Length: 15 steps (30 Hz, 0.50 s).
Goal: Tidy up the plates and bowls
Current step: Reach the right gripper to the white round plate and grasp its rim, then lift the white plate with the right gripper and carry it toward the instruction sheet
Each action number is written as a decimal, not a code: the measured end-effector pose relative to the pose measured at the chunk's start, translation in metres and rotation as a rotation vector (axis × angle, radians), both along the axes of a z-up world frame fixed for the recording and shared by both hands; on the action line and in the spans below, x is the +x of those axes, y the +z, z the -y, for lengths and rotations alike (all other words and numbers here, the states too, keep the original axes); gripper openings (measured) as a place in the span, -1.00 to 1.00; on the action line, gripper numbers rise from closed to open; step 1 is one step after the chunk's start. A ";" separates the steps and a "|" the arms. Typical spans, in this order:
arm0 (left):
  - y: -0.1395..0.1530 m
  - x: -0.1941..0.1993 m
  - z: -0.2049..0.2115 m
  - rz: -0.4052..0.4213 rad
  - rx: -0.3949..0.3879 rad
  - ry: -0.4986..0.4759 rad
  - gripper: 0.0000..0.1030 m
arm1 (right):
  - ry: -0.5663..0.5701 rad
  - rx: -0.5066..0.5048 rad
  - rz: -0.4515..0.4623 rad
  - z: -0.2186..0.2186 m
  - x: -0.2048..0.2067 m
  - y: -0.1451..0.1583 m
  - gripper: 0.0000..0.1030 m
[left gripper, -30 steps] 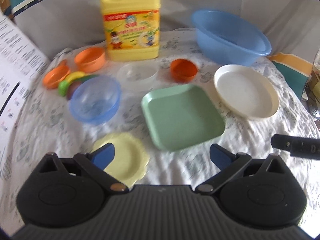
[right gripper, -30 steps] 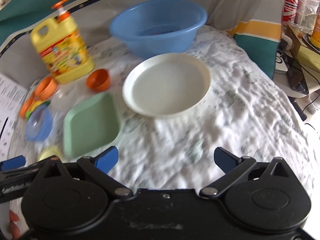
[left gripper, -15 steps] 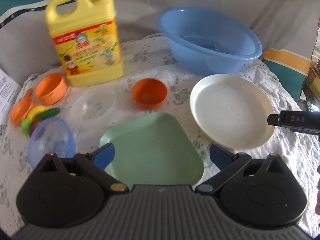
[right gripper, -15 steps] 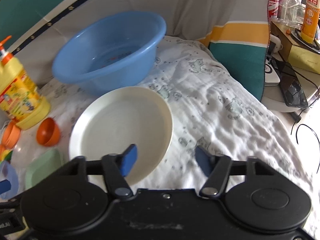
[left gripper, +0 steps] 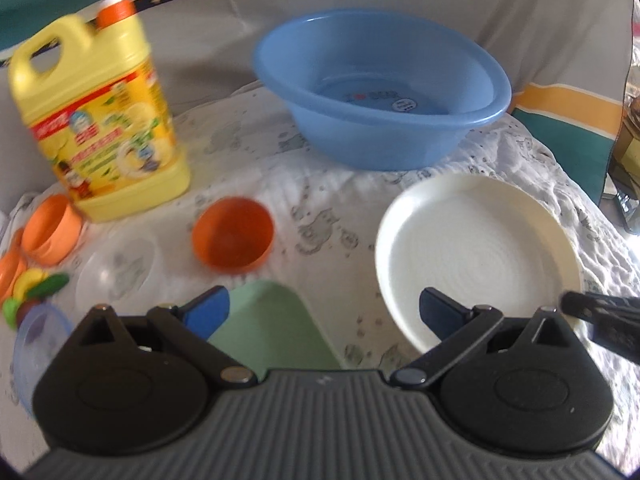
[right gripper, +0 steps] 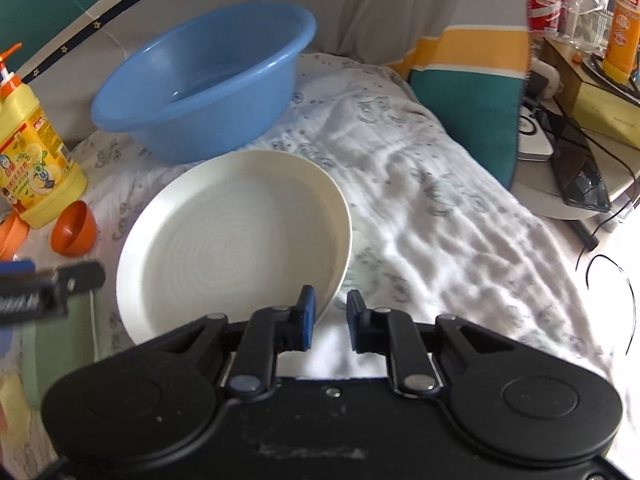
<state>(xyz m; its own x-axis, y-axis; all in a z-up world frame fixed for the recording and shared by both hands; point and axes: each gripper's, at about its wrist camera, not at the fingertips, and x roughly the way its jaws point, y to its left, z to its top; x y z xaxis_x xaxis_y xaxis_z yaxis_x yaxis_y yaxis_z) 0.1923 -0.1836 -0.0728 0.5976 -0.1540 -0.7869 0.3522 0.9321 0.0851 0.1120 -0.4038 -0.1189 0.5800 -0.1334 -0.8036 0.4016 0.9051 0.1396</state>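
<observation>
Right claw (right gripper: 330, 312) closing around white plate (right gripper: 240, 240) rim, left claw (left gripper: 324, 312) wide open, blue basin (left gripper: 380, 84) empty

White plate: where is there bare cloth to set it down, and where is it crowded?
Bare cloth runs right of the white plate toward the striped cushion. A smaller patch lies between orange bowl, blue basin and plate. Crowded: left side, around the detergent bottle and green plate.
</observation>
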 end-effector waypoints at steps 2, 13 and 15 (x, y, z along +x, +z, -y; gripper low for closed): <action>-0.003 0.006 0.009 -0.004 0.001 -0.018 0.99 | 0.000 -0.008 -0.004 0.005 -0.004 0.001 -0.67; -0.031 0.039 0.036 -0.119 -0.027 -0.064 0.53 | -0.021 0.050 0.029 0.013 -0.003 -0.002 -0.54; -0.036 0.040 0.038 -0.127 -0.018 -0.078 0.50 | -0.024 0.035 0.036 0.012 0.000 -0.003 -0.54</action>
<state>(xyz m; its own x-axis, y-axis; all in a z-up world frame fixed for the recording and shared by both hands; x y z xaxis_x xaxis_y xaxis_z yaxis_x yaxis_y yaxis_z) 0.2327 -0.2221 -0.1085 0.4793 -0.2110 -0.8519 0.4306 0.9024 0.0188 0.1125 -0.4160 -0.1216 0.6058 -0.1198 -0.7865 0.4176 0.8894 0.1862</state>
